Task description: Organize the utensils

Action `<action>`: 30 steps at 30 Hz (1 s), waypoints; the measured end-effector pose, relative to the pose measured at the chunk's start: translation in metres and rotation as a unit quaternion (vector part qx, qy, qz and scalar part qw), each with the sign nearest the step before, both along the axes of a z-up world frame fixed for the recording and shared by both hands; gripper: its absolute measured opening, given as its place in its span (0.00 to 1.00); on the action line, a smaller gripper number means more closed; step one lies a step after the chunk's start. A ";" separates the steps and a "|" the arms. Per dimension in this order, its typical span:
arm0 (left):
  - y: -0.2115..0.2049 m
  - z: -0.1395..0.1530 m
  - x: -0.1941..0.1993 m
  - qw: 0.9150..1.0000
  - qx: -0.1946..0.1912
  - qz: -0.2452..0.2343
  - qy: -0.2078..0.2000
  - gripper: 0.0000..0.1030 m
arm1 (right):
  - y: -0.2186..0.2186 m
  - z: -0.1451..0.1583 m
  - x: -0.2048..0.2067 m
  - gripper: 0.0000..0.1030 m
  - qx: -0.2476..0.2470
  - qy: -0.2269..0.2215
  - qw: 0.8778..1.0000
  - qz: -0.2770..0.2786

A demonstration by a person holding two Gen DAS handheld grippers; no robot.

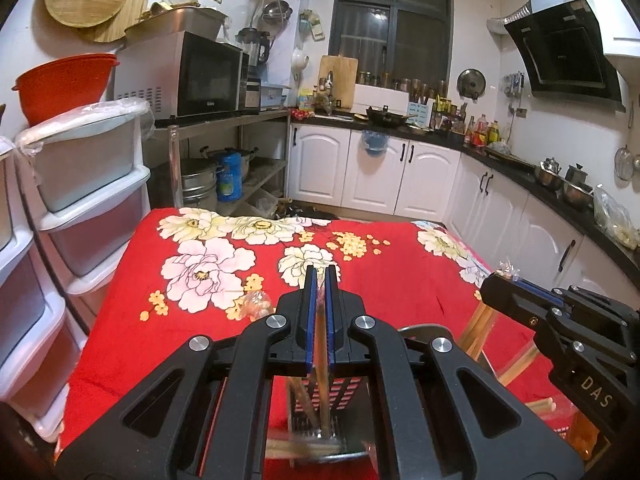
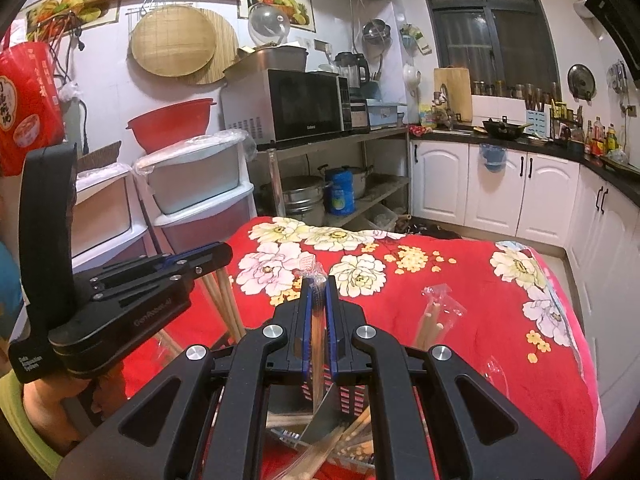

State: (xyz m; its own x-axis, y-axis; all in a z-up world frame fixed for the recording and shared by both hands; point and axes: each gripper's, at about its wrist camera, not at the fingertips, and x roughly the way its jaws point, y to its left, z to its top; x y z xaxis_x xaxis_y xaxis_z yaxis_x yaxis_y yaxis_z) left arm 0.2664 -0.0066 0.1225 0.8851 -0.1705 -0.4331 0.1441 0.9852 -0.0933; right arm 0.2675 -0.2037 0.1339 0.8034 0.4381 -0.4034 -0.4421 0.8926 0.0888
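While several bare chopsticks (image 2: 352, 436) already lie in the slotted metal holder (image 2: 344, 394), one wrapped pair is clamped in the left gripper (image 1: 319, 280) and another in the right gripper (image 2: 315, 284), both above the holder. A wrapped pair (image 2: 434, 316) is left just beyond the holder; past it the floral cloth (image 2: 460, 280) is open to its far edge.

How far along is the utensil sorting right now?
Partly done, it seems: several chopsticks already stand in the perforated metal holder. In hand: the left gripper is shut on wrapped chopsticks, and the right gripper on another wrapped pair, both poised above the holder. Left: a packet of chopsticks lies on the floral red cloth, and those in hand are not yet released.
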 end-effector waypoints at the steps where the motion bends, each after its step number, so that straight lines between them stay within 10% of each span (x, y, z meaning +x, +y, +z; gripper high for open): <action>1: 0.001 0.000 -0.001 1.000 0.000 0.000 0.001 0.00 | 0.001 0.001 0.000 0.07 0.000 0.001 1.000 0.001; 19: 0.016 0.004 -0.029 1.000 -0.014 -0.002 0.018 0.09 | -0.001 0.009 -0.022 0.20 -0.007 0.001 1.000 0.002; 30: 0.015 0.015 -0.060 1.000 -0.004 -0.009 0.014 0.32 | -0.012 0.014 -0.056 0.32 -0.005 -0.011 1.000 0.003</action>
